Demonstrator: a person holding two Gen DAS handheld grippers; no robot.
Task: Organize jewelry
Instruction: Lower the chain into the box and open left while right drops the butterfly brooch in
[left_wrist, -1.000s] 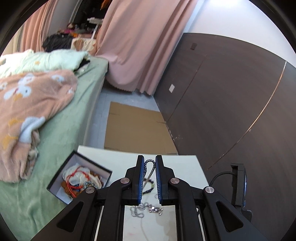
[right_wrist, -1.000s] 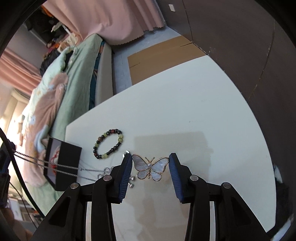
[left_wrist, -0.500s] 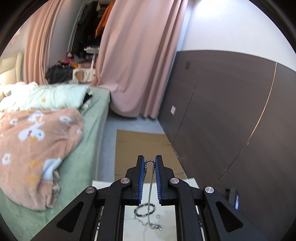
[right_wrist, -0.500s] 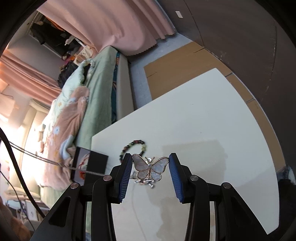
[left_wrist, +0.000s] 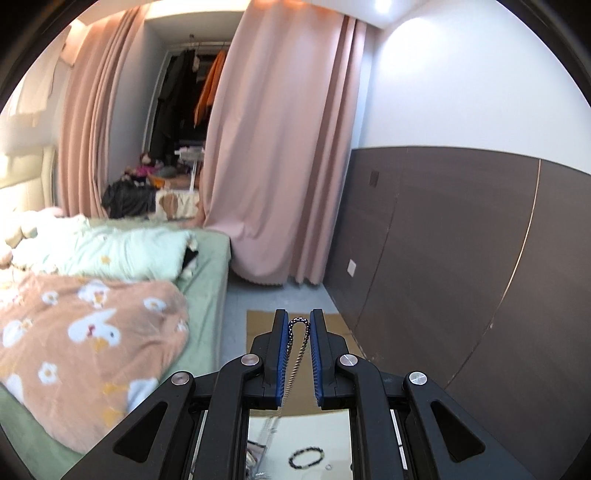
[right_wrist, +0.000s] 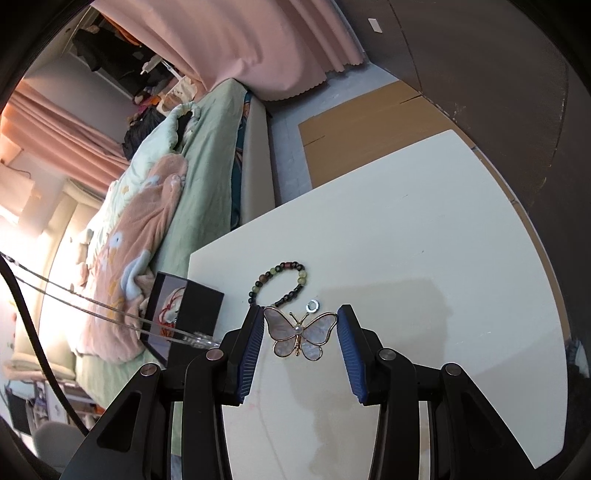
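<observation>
Overhead, the left gripper (left_wrist: 299, 325) pinches a limp, tangle-prone chain (left_wrist: 295, 354) at its loop; the right gripper (right_wrist: 300, 321) clamps a fragile butterfly pendant (right_wrist: 298, 335) by its wingtips.

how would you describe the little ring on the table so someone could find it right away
Start at the white table and find the beaded bracelet near its left edge. The small silver ring lies just to the bracelet's lower right, above the wing of the butterfly pendant held in the right gripper. It is the only plain metal loop there: no beads and no chain.
</observation>
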